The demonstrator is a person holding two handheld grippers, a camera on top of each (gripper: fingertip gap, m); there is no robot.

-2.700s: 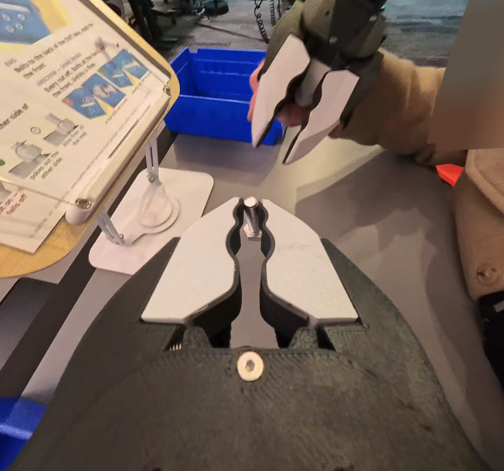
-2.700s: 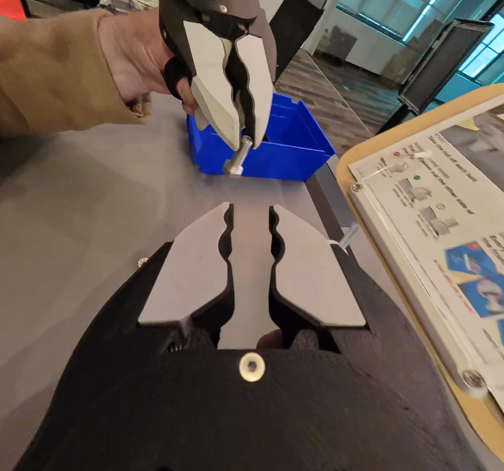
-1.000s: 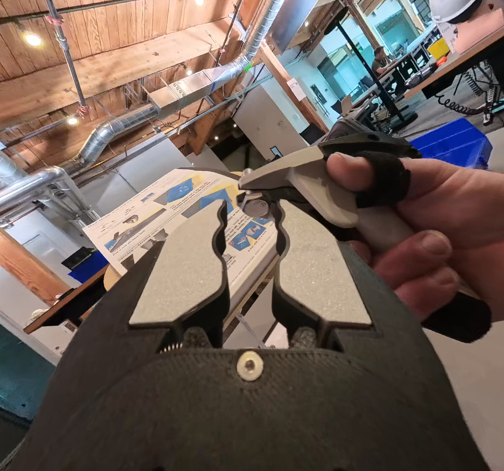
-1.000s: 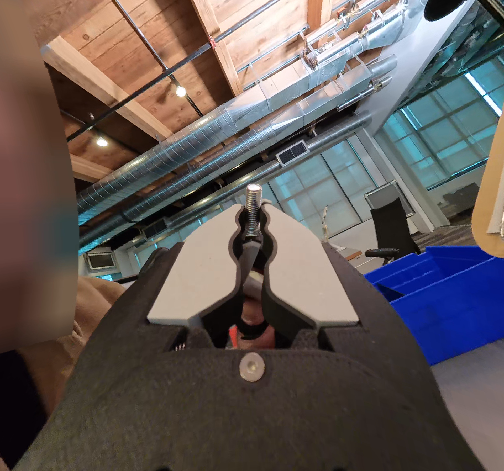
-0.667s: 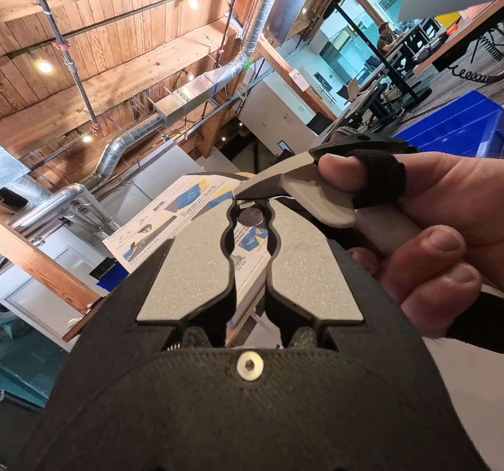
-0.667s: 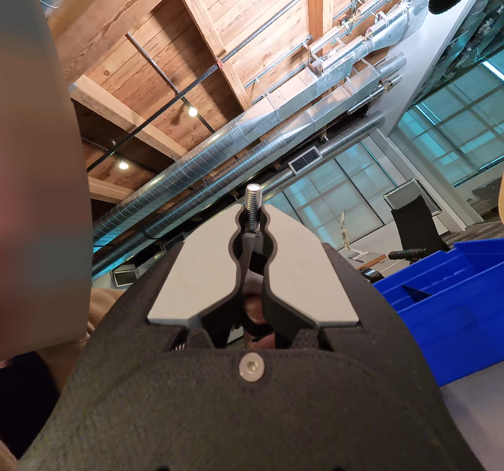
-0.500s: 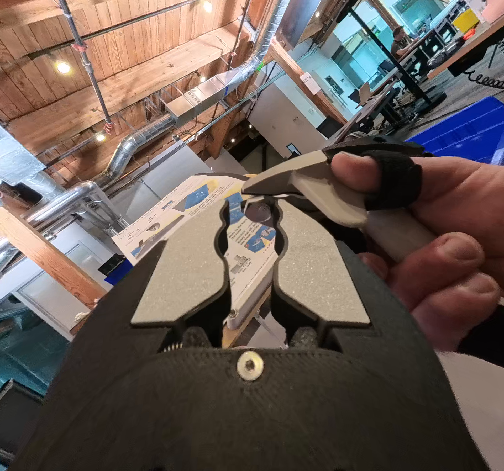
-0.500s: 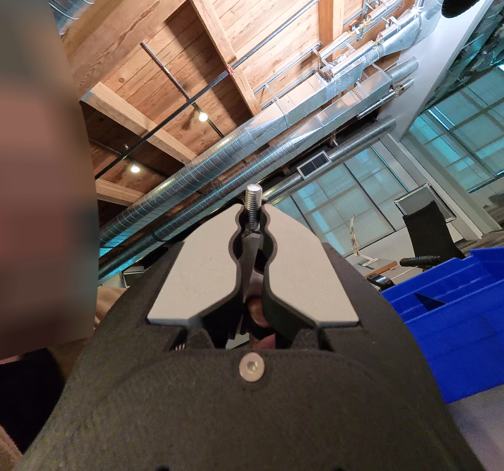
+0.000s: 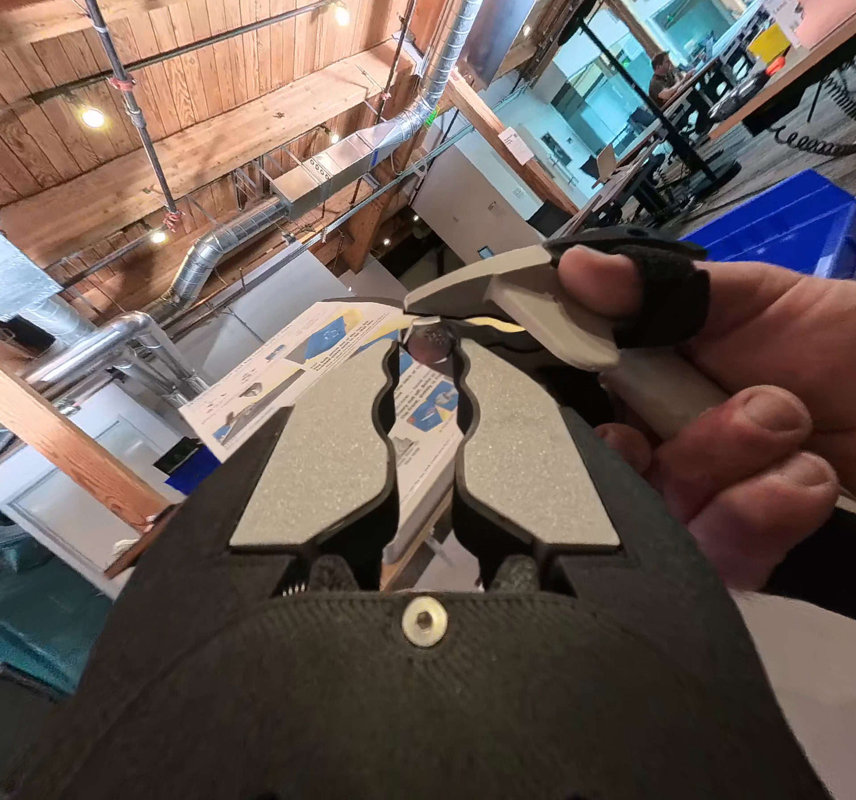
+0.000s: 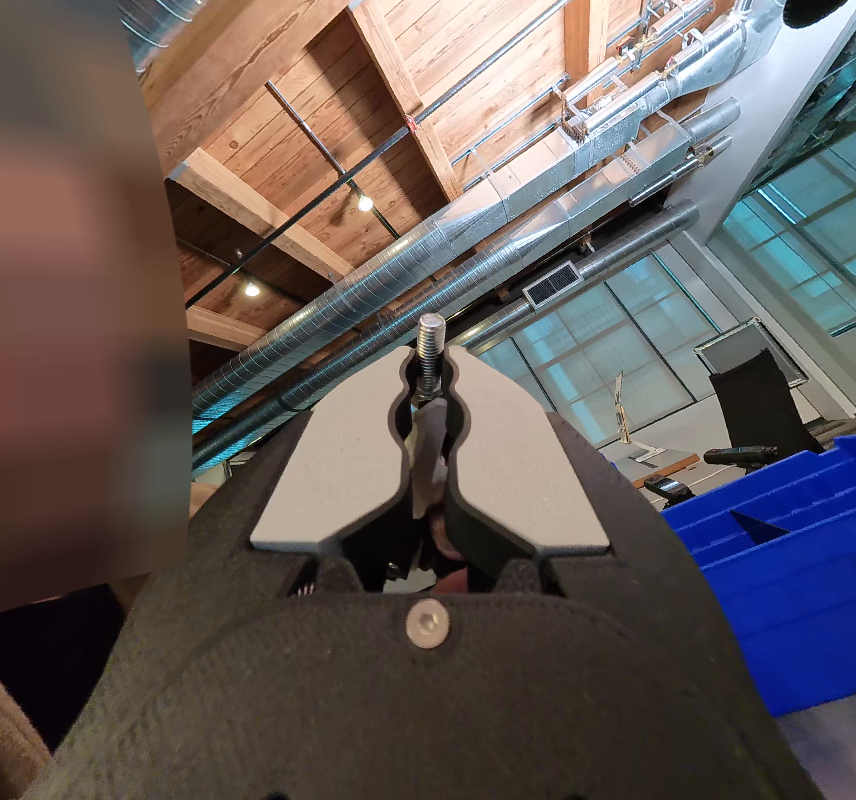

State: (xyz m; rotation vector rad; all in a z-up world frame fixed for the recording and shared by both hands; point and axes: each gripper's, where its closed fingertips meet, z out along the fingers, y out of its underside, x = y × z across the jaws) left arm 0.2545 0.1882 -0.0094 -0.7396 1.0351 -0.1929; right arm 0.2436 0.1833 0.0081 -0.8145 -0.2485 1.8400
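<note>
A silver bolt (image 10: 431, 342) stands up between my right gripper's (image 10: 428, 354) tips, threaded end out; that gripper is shut on its shank. In the left wrist view the right gripper (image 9: 407, 312) comes in from the right in a person's hand (image 9: 718, 384) and pinches the same bolt. The bolt's round head (image 9: 431, 343) sits between the tips of my left gripper (image 9: 428, 352), whose jaws are closed in against it. A grey finger of the left gripper (image 10: 428, 435) shows behind the right jaws. Both grippers are held up in the air, tilted toward the ceiling.
A tilted instruction board (image 9: 324, 361) on a stand lies behind the left gripper. A blue bin (image 9: 787, 217) sits on the grey table (image 9: 796, 685), also in the right wrist view (image 10: 764, 523). Wooden ceiling and metal ducts fill the background. Both grippers' tips are close together, under 4 cm apart.
The bolt went from the left gripper to the right, and both were lifted off the table and tilted upward. In the last second the left jaws widened, then closed on the bolt head.
</note>
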